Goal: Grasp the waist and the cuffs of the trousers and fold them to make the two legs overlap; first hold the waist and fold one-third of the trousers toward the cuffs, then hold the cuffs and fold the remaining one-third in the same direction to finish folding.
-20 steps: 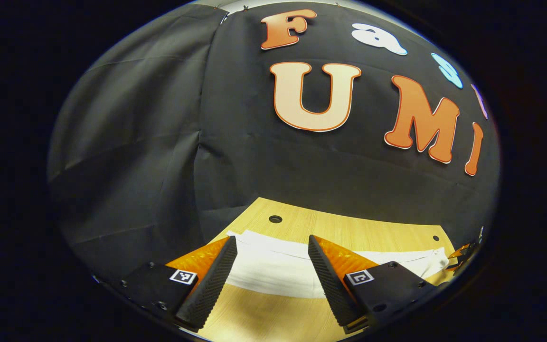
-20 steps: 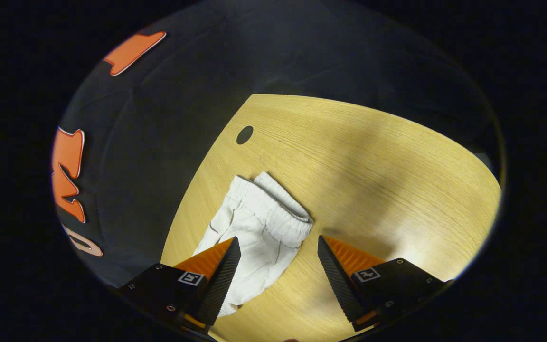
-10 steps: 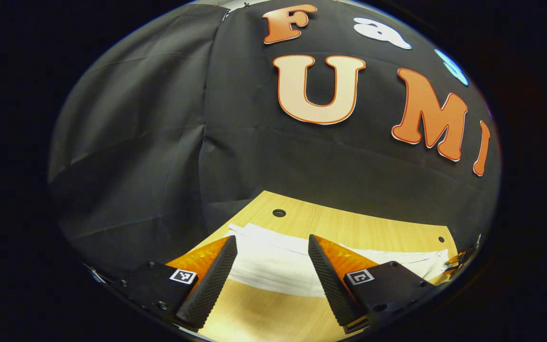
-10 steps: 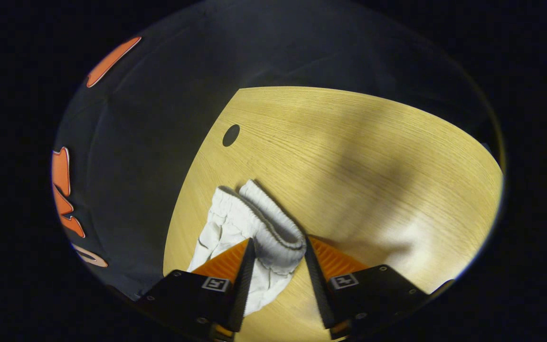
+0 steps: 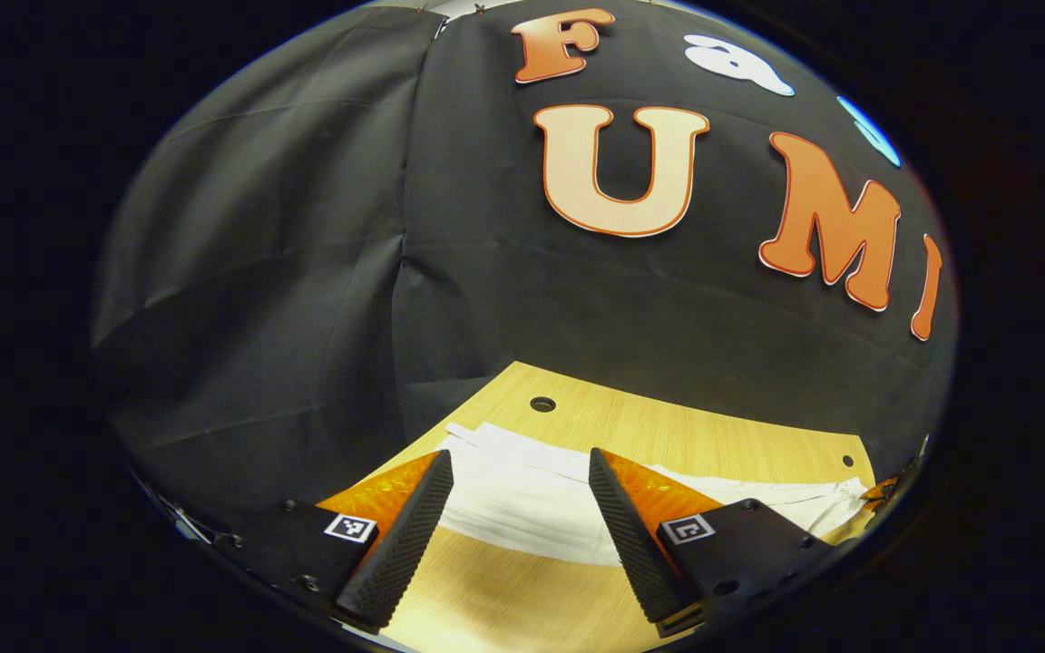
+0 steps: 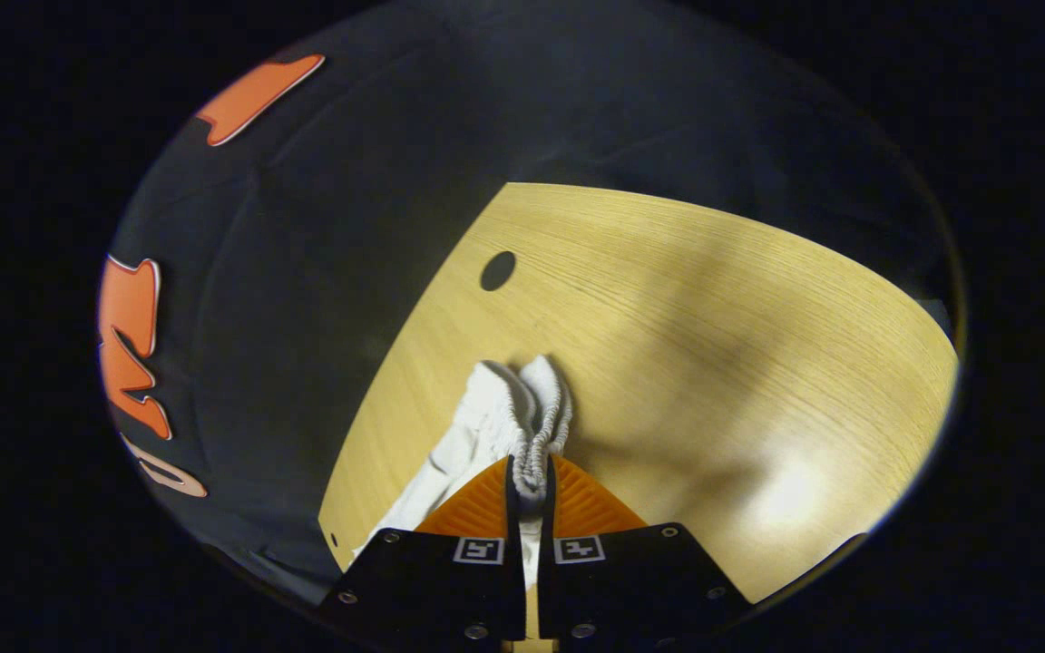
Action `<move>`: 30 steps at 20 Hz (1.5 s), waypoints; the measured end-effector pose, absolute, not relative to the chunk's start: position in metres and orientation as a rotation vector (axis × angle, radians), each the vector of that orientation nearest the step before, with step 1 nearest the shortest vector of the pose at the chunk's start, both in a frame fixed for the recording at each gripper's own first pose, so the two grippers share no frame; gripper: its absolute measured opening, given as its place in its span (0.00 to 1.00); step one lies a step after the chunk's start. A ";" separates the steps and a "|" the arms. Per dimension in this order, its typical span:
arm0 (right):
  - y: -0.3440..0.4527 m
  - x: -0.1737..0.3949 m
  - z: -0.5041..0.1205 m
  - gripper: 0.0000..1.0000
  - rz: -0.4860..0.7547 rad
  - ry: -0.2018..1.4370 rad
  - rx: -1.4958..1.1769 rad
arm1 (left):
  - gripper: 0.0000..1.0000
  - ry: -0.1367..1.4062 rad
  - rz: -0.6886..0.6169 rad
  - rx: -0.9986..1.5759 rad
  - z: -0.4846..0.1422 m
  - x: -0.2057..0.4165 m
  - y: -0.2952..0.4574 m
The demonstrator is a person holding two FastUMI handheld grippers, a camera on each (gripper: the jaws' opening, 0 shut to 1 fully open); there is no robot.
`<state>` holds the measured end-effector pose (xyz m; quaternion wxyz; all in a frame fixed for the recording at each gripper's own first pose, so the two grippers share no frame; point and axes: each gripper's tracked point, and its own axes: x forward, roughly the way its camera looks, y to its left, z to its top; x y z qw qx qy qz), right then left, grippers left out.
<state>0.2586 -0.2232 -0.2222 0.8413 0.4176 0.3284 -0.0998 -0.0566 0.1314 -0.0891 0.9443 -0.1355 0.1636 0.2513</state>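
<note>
Waist pinched, cuffs not yet taken.
Right gripper clamps the trousers' elastic waist; left gripper gapes wide, empty. Cloth soft, light, probably droops.

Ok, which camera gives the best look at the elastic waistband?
The right gripper view: the waistband is close up, bunched and pinched in the right hand-held gripper. The left gripper view shows the trousers lying flat, the waistband end small and far off.

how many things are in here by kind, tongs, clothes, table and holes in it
tongs: 2, left open over the trousers, right shut on the waistband
trousers: 1, white
table: 1, wood
holes in the table: 2, one near the cuffs, one at the far corner
total: 6
</note>
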 end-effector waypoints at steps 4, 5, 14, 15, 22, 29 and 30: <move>-0.190 0.272 -0.175 0.06 -0.119 0.657 0.822 | 1.00 0.326 0.501 -0.290 -0.093 -0.061 0.142; -0.177 0.278 -0.164 0.06 -0.105 0.650 0.794 | 1.00 0.332 0.495 -0.293 -0.097 -0.061 0.149; -0.055 0.268 -0.100 0.05 0.028 0.578 0.555 | 0.98 0.314 0.443 -0.291 -0.104 -0.053 0.225; -0.037 0.265 -0.092 0.06 0.044 0.577 0.561 | 0.99 0.315 0.438 -0.290 -0.105 -0.051 0.236; 0.089 0.250 -0.091 0.06 0.150 0.627 0.495 | 0.98 0.319 0.393 -0.278 -0.119 -0.049 0.294; 0.179 0.262 -0.142 0.05 0.243 0.718 0.440 | 0.98 0.325 0.407 -0.286 -0.131 -0.069 0.349; 0.184 0.267 -0.151 0.05 0.249 0.738 0.431 | 0.98 0.328 0.417 -0.282 -0.133 -0.072 0.358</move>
